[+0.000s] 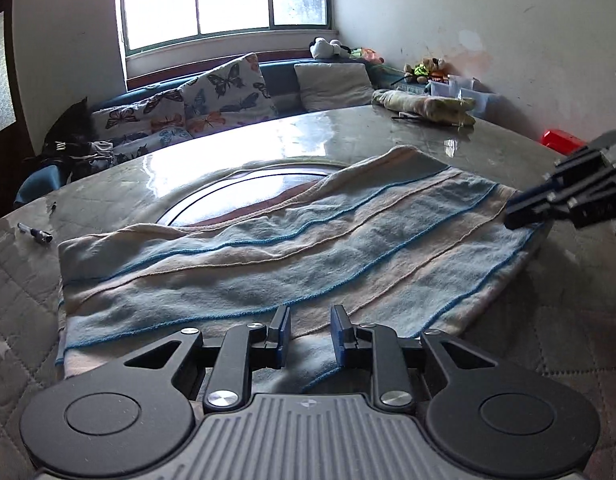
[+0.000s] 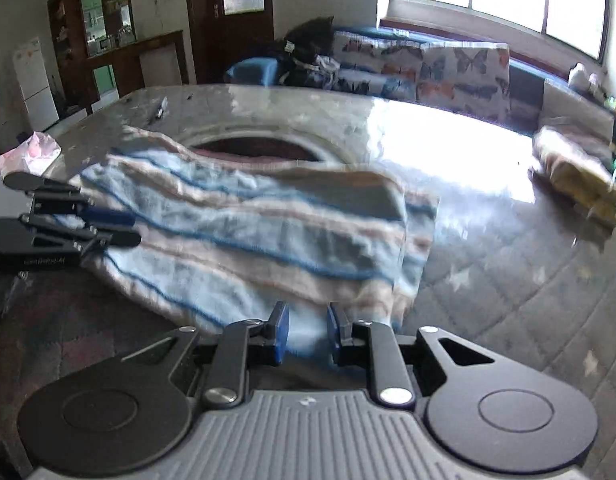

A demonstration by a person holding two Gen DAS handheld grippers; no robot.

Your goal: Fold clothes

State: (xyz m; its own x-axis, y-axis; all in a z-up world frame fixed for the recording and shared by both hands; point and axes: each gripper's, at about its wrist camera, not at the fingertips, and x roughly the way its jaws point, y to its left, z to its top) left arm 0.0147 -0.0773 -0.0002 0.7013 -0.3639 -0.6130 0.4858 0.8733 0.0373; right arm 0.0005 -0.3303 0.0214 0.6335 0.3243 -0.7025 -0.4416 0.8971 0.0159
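A striped cloth (image 1: 268, 264) in pale blue and cream lies folded on the table, with its far edge draped over a round dark inset (image 1: 260, 188). My left gripper (image 1: 309, 330) hovers over the cloth's near edge. Its blue pads stand a little apart, with nothing pinched between them. In the right wrist view the same cloth (image 2: 248, 232) is blurred, and my right gripper (image 2: 307, 334) sits just above its near hem, pads slightly apart and empty. Each gripper shows in the other's view: the right gripper (image 1: 516, 216) at the cloth's right corner, the left gripper (image 2: 128, 226) at its left side.
The marble table (image 1: 308, 136) has a quilted mat (image 1: 20, 280) under the cloth's near part. A pen (image 1: 36, 234) lies at the left. A rolled yellowish cloth (image 1: 428, 108) and plastic boxes sit at the far right. Butterfly cushions (image 1: 228, 92) line the bench behind.
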